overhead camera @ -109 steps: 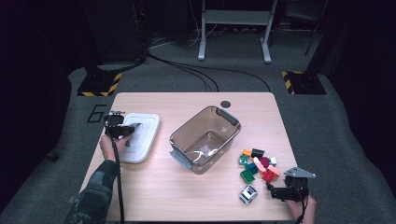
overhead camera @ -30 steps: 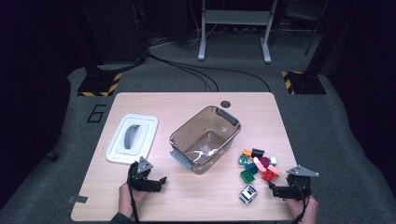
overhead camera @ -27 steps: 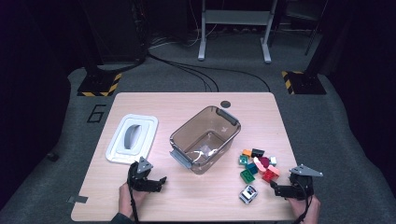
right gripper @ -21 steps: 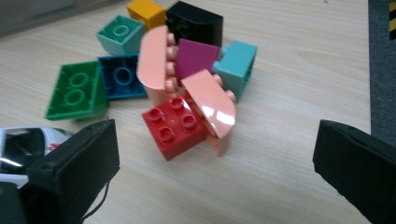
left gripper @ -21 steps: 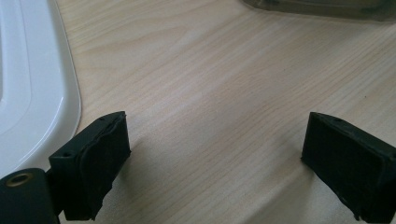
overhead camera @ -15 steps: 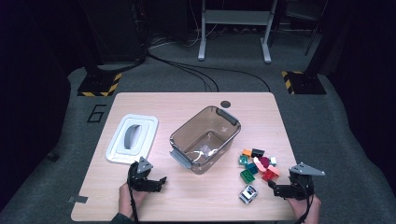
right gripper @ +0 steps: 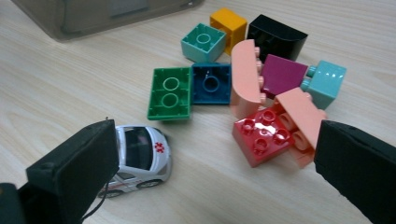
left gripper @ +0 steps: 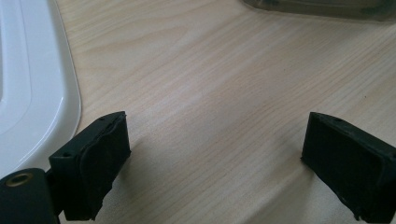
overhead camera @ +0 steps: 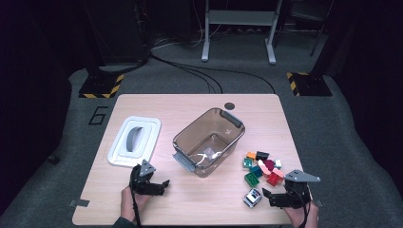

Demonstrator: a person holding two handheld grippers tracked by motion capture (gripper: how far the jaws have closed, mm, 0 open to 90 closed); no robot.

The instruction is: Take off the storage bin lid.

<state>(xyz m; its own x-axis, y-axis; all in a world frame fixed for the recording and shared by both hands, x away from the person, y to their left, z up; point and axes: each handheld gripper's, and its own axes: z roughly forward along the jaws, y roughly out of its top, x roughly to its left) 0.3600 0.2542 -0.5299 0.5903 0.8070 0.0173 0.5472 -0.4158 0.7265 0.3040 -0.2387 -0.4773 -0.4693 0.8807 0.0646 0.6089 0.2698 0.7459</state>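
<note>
Since our right gripper (right gripper: 215,177), jaws wide apart, sits by the surface's (overhead camera: 199,107) near right corner, the toy car (right gripper: 140,156) lies just ahead-left, nearest this hand.

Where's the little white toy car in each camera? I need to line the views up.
High view: white toy car at the table's near right, just left of the right gripper.
Right gripper view: lower left, beside the left jaw.
Left gripper view: not in it.
Shared landmark: green brick, just beyond the car.
</note>
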